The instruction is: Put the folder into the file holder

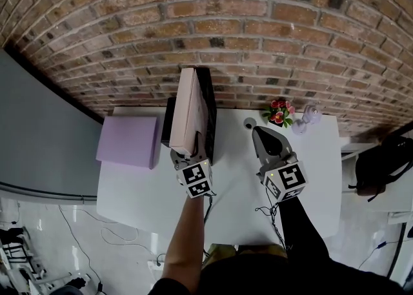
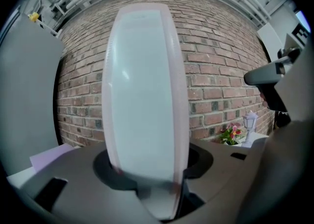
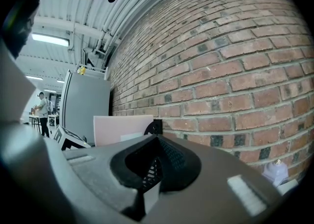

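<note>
A pale pink folder stands on edge inside the black file holder at the back of the white table, against the brick wall. My left gripper is at the folder's near end. In the left gripper view the folder's spine fills the middle between the jaws of the left gripper, with dark gaps on either side, so the jaws look open around it. My right gripper hovers to the right, shut and empty. The right gripper view shows the folder and the holder off to the left.
A lilac flat box lies at the table's left. A small flower pot, a little lantern and a small dark round item sit at the back right. A black bag is beside the table's right edge.
</note>
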`<action>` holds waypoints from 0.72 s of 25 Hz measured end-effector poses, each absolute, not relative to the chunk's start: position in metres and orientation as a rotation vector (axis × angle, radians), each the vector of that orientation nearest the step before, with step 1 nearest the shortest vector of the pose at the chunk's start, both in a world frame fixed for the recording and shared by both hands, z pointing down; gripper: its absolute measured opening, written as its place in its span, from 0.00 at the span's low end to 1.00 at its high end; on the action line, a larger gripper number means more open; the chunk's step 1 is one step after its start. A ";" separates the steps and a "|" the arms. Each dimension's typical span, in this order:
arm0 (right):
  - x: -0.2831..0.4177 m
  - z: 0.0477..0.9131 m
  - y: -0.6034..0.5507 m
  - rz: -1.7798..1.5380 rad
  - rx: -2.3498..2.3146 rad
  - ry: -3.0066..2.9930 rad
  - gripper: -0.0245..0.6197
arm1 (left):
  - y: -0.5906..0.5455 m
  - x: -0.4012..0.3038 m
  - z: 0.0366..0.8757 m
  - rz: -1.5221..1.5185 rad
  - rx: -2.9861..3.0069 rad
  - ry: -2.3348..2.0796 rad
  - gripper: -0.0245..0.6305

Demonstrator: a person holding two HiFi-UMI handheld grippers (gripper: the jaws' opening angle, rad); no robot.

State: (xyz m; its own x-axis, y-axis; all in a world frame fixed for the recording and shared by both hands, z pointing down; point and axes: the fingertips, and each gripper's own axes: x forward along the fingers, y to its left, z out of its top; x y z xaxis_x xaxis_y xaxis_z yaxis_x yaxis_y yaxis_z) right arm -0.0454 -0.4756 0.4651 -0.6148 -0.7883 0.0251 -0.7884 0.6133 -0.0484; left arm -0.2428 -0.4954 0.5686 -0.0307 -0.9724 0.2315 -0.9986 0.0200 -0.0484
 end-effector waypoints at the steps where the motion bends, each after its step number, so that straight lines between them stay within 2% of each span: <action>1: -0.046 0.464 -0.475 0.084 1.378 -2.821 0.04 | -0.495 -0.242 0.567 0.296 2.098 -2.144 0.36; 18: -0.048 0.446 -0.456 0.049 1.416 -2.835 0.04 | -0.472 -0.229 0.534 0.232 2.152 -2.138 0.39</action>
